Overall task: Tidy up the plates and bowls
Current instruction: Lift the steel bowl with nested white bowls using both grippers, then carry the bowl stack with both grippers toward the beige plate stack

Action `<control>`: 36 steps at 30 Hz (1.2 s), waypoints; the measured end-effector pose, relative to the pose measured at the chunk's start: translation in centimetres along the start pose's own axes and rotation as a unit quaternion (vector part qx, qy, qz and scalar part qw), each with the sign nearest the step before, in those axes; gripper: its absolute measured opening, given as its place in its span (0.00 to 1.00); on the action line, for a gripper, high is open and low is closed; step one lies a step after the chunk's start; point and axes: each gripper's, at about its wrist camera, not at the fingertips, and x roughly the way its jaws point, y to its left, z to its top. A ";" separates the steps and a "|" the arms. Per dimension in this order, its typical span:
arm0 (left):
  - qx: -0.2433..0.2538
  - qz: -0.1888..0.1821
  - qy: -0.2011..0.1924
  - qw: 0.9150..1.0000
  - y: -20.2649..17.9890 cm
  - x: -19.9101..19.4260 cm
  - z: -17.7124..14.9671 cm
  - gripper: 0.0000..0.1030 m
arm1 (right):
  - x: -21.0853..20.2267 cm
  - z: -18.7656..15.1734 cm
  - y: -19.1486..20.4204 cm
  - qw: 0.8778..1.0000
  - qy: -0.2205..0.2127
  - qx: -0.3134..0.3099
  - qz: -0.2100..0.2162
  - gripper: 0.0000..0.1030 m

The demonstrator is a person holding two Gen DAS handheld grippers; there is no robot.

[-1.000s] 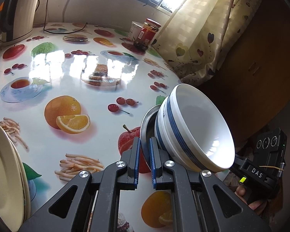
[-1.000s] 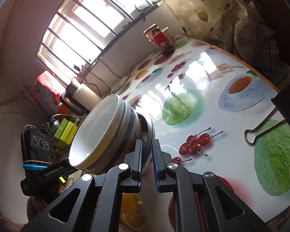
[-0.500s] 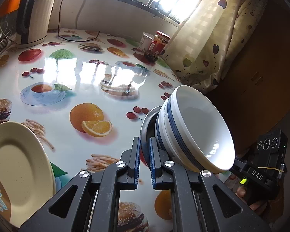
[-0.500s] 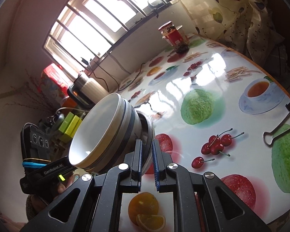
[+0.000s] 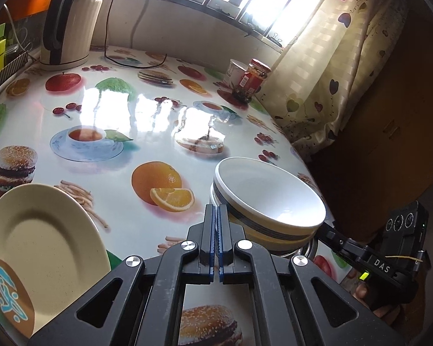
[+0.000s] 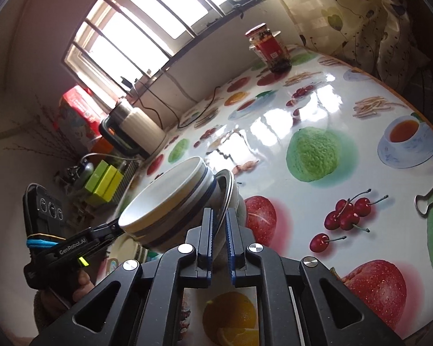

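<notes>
The right claw [image 6: 219, 232] grips the steel dish's rim under the stacked white blue-banded ceramic bowls [image 6: 170, 204]; the left claw [image 5: 216, 238], apparently clenched empty, sits just left of them.

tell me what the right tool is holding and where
The stack of bowls, pinched by the rim of the metal bowl at its bottom, between the right tool's pads.

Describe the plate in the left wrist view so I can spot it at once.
On the fruit-print table, look at its near edge, left of the left tool. The cream plate there is flat, with a brown patch bearing blue marks, unlike the white dark-banded stacked bowls.
</notes>
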 end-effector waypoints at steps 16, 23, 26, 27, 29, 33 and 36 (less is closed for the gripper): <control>0.023 0.001 0.014 1.000 -1.8 1.4 -0.8 0.00 | 0.1 -0.9 -3.0 0.999 0.009 0.049 -0.010 0.12; 0.032 0.003 0.010 0.999 -2.5 1.7 -0.9 0.00 | 0.2 -1.3 -4.2 0.998 0.014 0.066 -0.005 0.12; 0.041 0.006 0.009 0.999 -3.0 1.8 -1.0 0.00 | 0.1 -1.3 -4.4 0.998 0.011 0.064 -0.010 0.13; 0.042 0.006 0.008 0.999 -3.1 1.9 -1.1 0.00 | 0.0 -1.3 -4.5 0.998 0.011 0.066 -0.010 0.13; 0.041 0.006 0.008 0.999 -3.3 2.0 -1.0 0.00 | 0.0 -1.4 -4.6 0.998 0.010 0.068 -0.011 0.13; 0.043 0.007 0.006 0.999 -3.7 2.2 -1.0 0.00 | -0.2 -1.5 -4.7 0.998 0.010 0.066 -0.013 0.14; 0.045 0.008 0.006 0.999 -4.0 2.4 -1.0 0.00 | -0.4 -1.5 -4.6 0.998 0.010 0.061 -0.017 0.14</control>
